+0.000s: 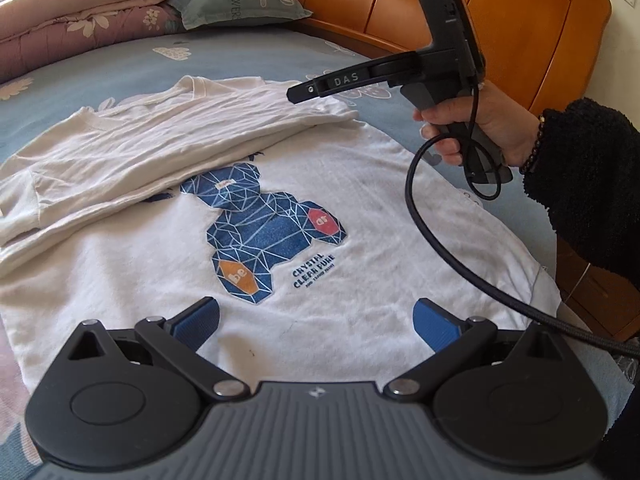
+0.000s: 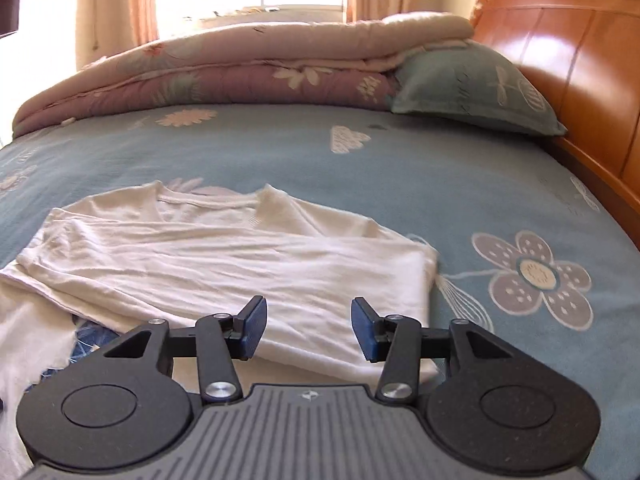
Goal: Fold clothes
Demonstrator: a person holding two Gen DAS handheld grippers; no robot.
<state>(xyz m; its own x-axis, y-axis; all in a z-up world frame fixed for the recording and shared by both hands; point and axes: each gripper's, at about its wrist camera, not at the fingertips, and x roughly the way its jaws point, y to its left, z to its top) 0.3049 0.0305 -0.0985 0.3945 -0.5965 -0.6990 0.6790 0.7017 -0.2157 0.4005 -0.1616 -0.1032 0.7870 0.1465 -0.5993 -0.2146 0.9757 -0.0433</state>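
T-shirt [image 1: 304, 184] spread on bed [image 2: 280, 152], printed side up, far edge folded over – first fold laid. Left gripper [image 1: 316, 322] wide open, bare, hovering above near hem between its jaws. Right gripper [image 2: 308, 330] half open, empty, just over folded flap. Next, probably – pinching near hem with both, carrying it away over print

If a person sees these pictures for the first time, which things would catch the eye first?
First, the white T-shirt spread on the blue flowered bedsheet, with its blue geometric bear print in the middle and one side folded over it. Then the right gripper, held in a hand above the shirt's far edge, and the orange wooden headboard behind.
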